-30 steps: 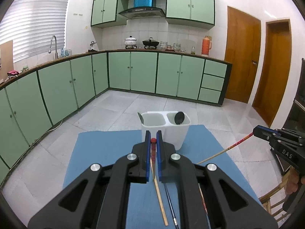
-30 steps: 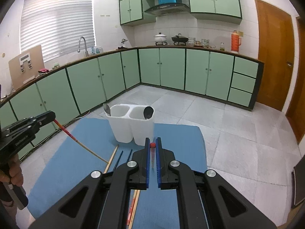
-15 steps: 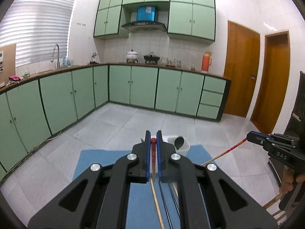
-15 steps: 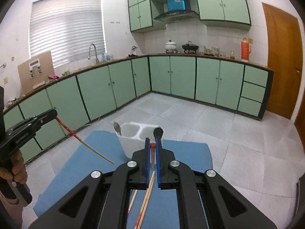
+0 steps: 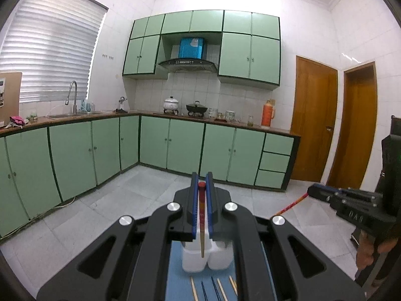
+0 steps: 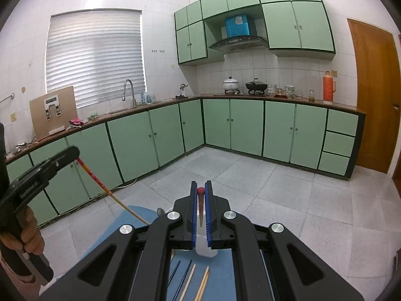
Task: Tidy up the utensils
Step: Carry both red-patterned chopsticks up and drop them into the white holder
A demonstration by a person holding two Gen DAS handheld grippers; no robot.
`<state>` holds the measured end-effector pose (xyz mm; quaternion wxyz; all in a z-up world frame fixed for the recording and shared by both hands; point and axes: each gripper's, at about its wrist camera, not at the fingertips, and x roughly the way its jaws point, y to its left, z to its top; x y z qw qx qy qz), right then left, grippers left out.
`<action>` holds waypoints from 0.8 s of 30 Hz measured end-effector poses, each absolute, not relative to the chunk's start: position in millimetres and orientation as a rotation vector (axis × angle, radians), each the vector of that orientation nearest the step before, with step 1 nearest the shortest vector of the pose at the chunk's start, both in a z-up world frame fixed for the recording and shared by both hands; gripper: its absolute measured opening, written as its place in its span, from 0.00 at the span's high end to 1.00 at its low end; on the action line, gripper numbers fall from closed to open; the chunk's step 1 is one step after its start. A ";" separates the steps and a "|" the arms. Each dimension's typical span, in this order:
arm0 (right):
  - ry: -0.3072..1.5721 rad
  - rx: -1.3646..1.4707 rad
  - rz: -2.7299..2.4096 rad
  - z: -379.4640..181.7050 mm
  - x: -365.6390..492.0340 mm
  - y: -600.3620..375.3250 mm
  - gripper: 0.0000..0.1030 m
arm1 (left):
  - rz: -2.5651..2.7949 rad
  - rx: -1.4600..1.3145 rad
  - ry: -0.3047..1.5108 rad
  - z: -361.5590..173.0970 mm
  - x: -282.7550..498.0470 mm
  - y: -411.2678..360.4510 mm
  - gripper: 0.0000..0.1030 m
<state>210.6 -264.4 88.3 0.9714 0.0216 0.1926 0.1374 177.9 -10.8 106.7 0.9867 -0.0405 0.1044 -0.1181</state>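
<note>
Left gripper, held level and raised, with its jaws closed on a red-topped chopstick that hangs point-down between the blue pads; the tip lies over the white two-compartment utensil holder, near the divider, and which compartment it is over cannot be told. Right gripper, likewise level and raised, clamped on a second red-topped chopstick pointing down toward the same holder. In the left wrist view the right gripper's own chopstick slants down to the left. Loose wooden chopsticks and dark chopsticks lie on the blue mat, just in front of the holder. Compared with one second ago, both grippers have risen and tilted up: the holder has dropped from mid-frame to beneath the jaws, more upper cabinet and ceiling show, and each chopstick remains gripped.
</note>
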 end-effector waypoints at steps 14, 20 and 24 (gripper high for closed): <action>0.563 0.003 0.273 25.8 296.1 -230.6 0.95 | -0.212 -0.059 0.337 47.8 293.1 -43.0 0.95; 0.611 0.013 0.280 2.1 307.9 -226.9 0.95 | -0.211 -0.046 0.410 19.7 311.1 -40.5 0.95; 0.619 0.020 0.283 -4.4 309.8 -228.8 0.94 | -0.214 -0.039 0.446 9.3 314.5 -35.9 0.95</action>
